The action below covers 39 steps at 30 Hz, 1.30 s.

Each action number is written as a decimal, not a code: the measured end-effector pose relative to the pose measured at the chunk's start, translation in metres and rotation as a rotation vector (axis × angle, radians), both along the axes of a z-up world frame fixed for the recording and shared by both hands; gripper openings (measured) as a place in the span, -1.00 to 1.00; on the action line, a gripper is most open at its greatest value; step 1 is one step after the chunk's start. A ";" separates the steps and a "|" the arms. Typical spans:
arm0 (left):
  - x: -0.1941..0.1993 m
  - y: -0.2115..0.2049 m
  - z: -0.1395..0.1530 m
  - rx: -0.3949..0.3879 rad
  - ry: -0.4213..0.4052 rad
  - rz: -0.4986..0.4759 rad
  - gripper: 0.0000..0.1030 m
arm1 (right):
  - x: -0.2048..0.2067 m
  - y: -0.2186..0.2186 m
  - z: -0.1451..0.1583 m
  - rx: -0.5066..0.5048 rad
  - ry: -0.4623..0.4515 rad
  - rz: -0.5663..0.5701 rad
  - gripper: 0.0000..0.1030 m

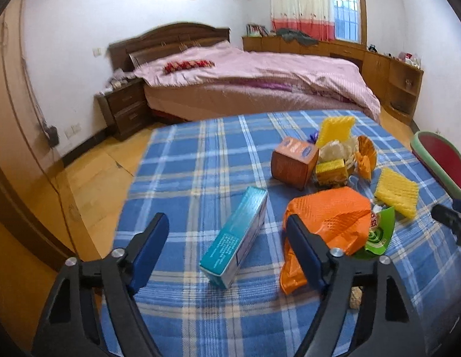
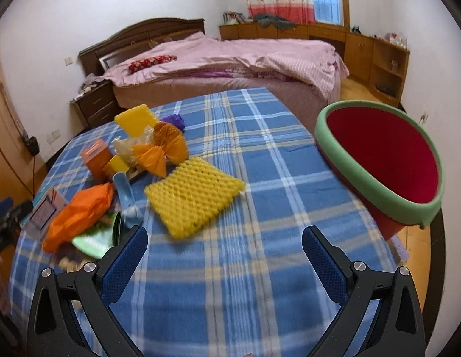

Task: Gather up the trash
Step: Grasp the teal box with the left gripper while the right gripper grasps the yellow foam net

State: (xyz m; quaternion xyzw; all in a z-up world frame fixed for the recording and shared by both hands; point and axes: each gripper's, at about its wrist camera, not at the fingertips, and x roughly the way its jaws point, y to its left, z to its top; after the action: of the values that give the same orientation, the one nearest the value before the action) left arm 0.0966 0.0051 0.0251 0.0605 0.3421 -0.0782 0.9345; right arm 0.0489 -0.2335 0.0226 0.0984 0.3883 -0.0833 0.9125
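Left gripper [image 1: 227,232]: jaws apart, nothing clamped; the pads stand either side of the teal box without pressing on it.
Teal box [image 1: 235,242]: a long carton lying flat on the plaid cloth [image 1: 200,163], directly ahead of the left gripper, between its fingers.
Long axis of the box: runs away from the gripper, near end closest to the camera, far end pointing up and slightly right toward the pile.
Orange bag [image 1: 328,223]: crumpled, just right of the box, touching the left gripper's right finger.
Right gripper [image 2: 224,244]: jaws wide apart and empty, over bare cloth.
Yellow foam net [image 2: 194,196]: just ahead of the right gripper, a flat piece with no clear long axis.
Bin [image 2: 379,163]: red with a green rim, tilted, at the table's right edge, nearer the right hand.
Nearer hand for the box: the left, by my judgement.
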 end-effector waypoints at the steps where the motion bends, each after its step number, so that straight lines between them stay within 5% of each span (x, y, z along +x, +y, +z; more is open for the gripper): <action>1: 0.004 0.001 -0.003 -0.006 0.021 0.000 0.52 | 0.007 0.000 -0.001 -0.001 0.014 0.002 1.00; 9: 0.028 0.019 -0.030 -0.113 0.158 0.037 0.48 | 0.040 -0.007 -0.017 0.047 0.075 -0.021 1.00; 14: 0.031 0.021 -0.041 -0.173 0.193 0.013 0.05 | 0.051 -0.007 -0.023 0.083 0.079 -0.019 0.98; 22: 0.037 0.029 -0.039 -0.341 0.235 -0.060 -0.55 | 0.052 0.003 -0.022 0.130 0.046 -0.017 0.39; 26: 0.037 0.034 -0.040 -0.373 0.251 -0.052 -0.59 | 0.048 0.007 -0.022 0.158 0.034 -0.023 0.07; 28: 0.035 0.035 -0.037 -0.397 0.253 -0.058 -0.60 | 0.046 0.004 -0.023 0.206 0.038 -0.021 -0.45; 30: 0.029 0.036 -0.032 -0.406 0.243 -0.061 -0.60 | 0.040 0.003 -0.023 0.223 0.034 -0.028 -0.65; 39: -0.010 0.034 0.002 -0.441 0.180 -0.062 -0.60 | 0.008 0.009 -0.004 0.242 -0.039 0.001 -0.81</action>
State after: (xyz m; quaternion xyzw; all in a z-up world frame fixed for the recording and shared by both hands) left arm 0.0869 0.0395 0.0274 -0.1417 0.3966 -0.1846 0.8880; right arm 0.0570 -0.2248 0.0185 0.2093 0.3775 -0.0336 0.9014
